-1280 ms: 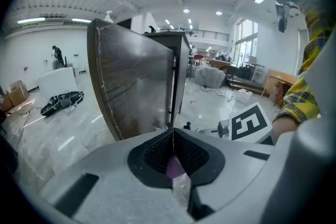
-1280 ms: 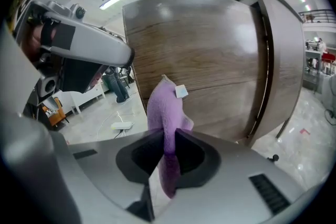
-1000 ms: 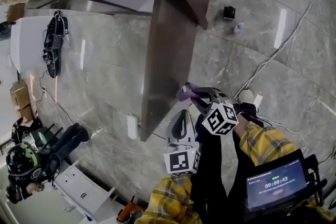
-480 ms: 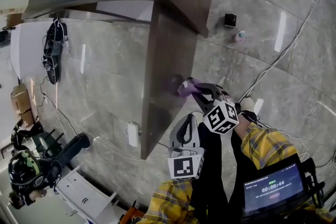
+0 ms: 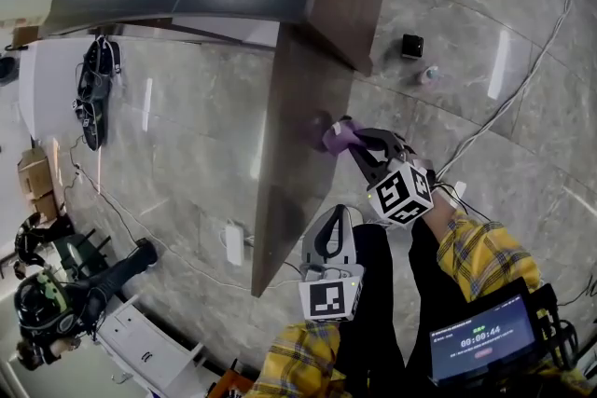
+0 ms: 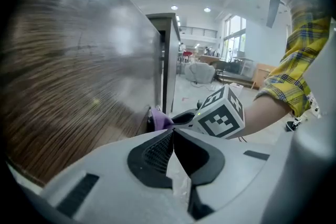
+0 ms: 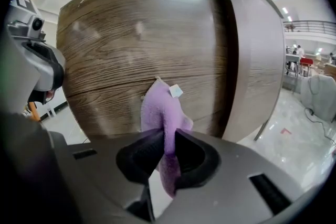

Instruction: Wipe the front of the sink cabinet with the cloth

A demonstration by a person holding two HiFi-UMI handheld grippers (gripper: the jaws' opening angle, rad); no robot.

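Cloth [image 7: 160,107] pinched in outstretched right hand-held gripper [image 7: 167,140], touching cabinet front [image 7: 131,50]; left hand-held gripper [image 6: 172,135] closed, held back.

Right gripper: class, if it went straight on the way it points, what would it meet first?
The cabinet front, probably. The right gripper, jaws shut on the cloth, points squarely at it; the cloth's tip seems at or near the wood.

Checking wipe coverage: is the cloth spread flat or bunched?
Bunched: the cloth is a narrow fold pinched in the right claw.
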